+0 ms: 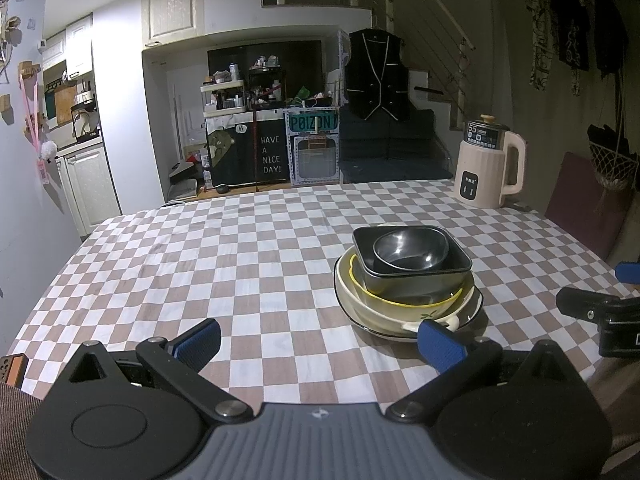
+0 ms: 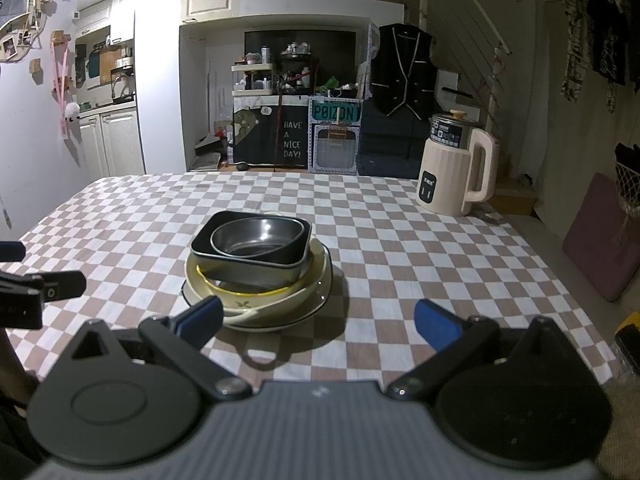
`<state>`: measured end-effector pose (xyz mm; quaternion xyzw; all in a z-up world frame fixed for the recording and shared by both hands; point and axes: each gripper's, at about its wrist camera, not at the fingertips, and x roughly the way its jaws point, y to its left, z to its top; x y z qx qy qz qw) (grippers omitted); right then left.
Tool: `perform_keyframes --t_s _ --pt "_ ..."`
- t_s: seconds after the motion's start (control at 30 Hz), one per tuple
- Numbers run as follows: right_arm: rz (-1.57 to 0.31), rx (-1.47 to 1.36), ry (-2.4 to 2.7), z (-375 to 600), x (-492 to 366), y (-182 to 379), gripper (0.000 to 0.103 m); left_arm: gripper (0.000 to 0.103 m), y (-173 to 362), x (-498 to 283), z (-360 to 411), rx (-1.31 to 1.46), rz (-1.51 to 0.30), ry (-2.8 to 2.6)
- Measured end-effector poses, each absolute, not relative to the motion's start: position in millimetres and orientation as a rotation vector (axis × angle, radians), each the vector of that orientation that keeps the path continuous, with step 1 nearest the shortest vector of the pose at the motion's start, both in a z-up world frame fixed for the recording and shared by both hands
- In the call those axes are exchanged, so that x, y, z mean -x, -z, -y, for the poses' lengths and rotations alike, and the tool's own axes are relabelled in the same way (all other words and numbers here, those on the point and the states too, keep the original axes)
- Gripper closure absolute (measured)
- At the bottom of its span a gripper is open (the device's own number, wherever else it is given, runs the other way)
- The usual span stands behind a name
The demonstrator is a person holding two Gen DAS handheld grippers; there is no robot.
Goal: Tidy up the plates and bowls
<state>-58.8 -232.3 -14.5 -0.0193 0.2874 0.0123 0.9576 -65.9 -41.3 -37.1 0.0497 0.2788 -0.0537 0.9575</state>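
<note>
A stack of dishes stands on the checkered tablecloth. From the bottom: a white plate with a dark rim, a cream bowl with a yellow rim, a dark square dish, and a dark round bowl on top. My left gripper is open and empty, low over the cloth, with the stack just ahead to its right. My right gripper is open and empty, with the stack just ahead to its left.
A cream electric kettle stands at the table's far right corner. The checkered cloth covers the table. The right gripper shows at the left view's right edge. A dark cushion lies beyond the right table edge.
</note>
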Motion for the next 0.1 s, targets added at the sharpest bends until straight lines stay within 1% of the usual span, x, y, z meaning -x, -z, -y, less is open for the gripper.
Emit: perform_keyframes --t_s 0.1 --pt "-0.583 0.039 -0.025 232.5 58.4 14.0 0.000 0.000 37.2 65.7 40.0 -0.100 -0.566 0.109"
